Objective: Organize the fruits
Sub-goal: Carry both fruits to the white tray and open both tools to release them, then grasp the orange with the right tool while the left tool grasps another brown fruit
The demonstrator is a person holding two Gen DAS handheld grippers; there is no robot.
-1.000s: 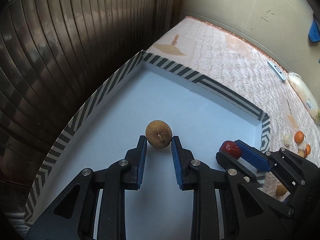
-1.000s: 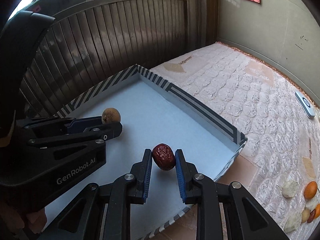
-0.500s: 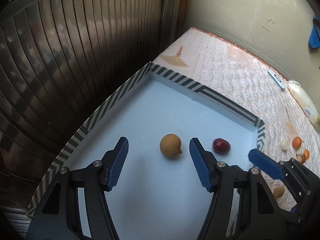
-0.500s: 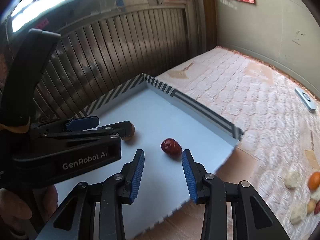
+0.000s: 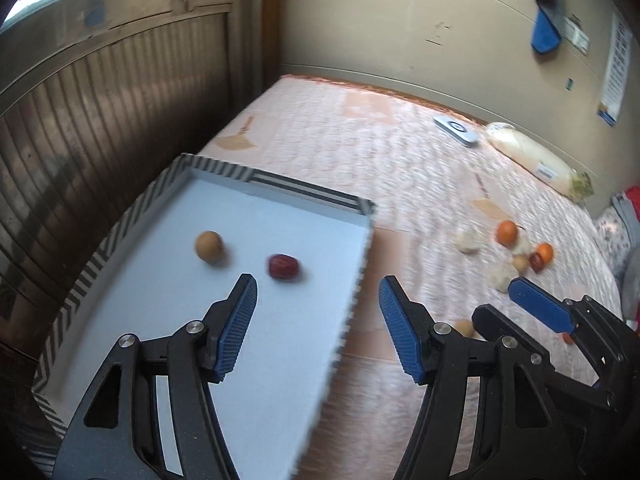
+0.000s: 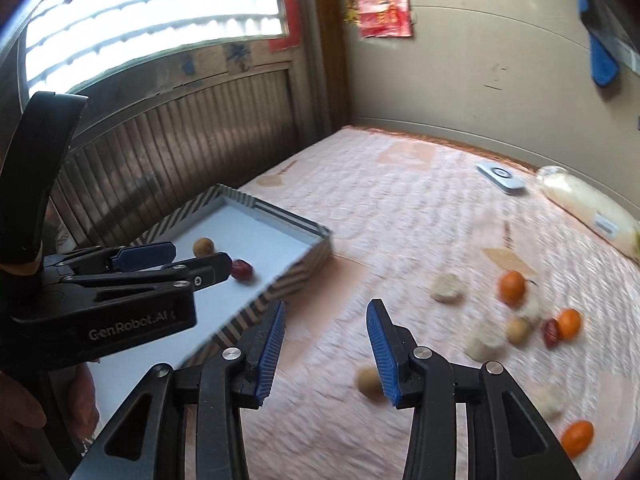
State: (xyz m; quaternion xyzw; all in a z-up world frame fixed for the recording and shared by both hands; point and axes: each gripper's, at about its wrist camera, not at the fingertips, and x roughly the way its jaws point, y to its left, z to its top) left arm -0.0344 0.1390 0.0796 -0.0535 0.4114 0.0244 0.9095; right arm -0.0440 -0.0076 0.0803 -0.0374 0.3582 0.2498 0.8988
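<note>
A shallow box with a pale blue floor and striped rim [image 5: 304,188] lies on the bed; it also shows in the right wrist view [image 6: 316,256]. In it rest a round brown fruit [image 5: 208,245] and a red date [image 5: 283,267], apart. My left gripper [image 5: 318,298] is open and empty, above the box's near right edge. My right gripper [image 6: 326,322] is open and empty, over the mattress right of the box. A brown fruit [image 6: 369,379] lies by its right finger. Loose oranges [image 6: 511,288], a date [image 6: 551,332] and pale pieces [image 6: 446,287] lie further right.
A pink quilted mattress [image 5: 360,152] covers the scene. A dark slatted panel [image 5: 100,120] stands left of the box. A white device [image 5: 456,130] and a white wrapped bundle [image 5: 528,156] lie near the far wall.
Both grippers opened, releasing the brown fruit and the red date into the box. Both then pulled back and swung right, toward the loose fruit on the mattress.
</note>
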